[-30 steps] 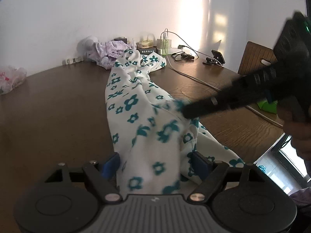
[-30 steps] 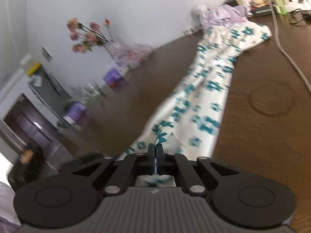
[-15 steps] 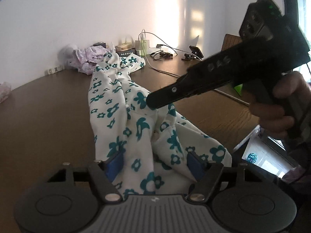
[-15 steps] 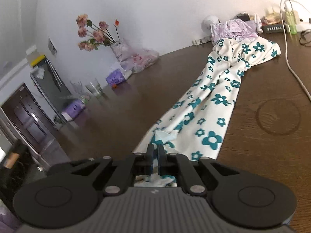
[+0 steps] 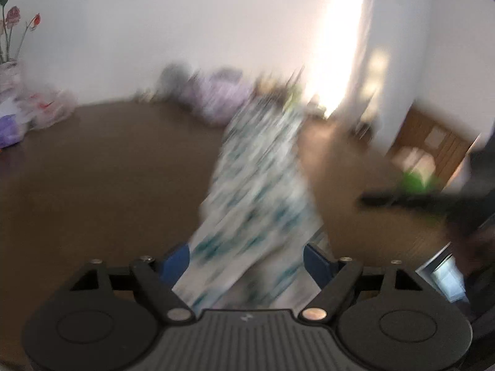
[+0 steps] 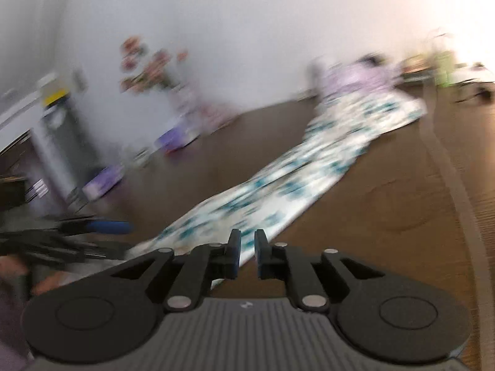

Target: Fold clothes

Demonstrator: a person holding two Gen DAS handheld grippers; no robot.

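Observation:
Both views are blurred by motion. A white garment with teal flowers (image 5: 260,185) lies in a long strip across the brown table (image 5: 92,170). Its near end runs between the blue pads of my left gripper (image 5: 246,259), which stands wide open around it. My right gripper (image 6: 247,247) is slightly open, with nothing pinched in the narrow gap; the garment (image 6: 294,182) lies just ahead of it. In the left wrist view the right gripper (image 5: 371,199) hovers to the right of the cloth, apart from it. The left gripper (image 6: 114,238) shows at the left edge of the right wrist view.
A heap of purple clothes (image 5: 216,99) sits at the garment's far end by the wall. A vase of flowers (image 6: 154,68) and purple boxes (image 6: 176,137) stand at the table's left. A cable (image 6: 445,179) runs along the table's right side. A wooden chair (image 5: 433,142) stands beyond the right edge.
My right gripper has let go of the garment's end and pulled off to the right. The lifted fold has dropped flatter. Both cameras are swinging fast.

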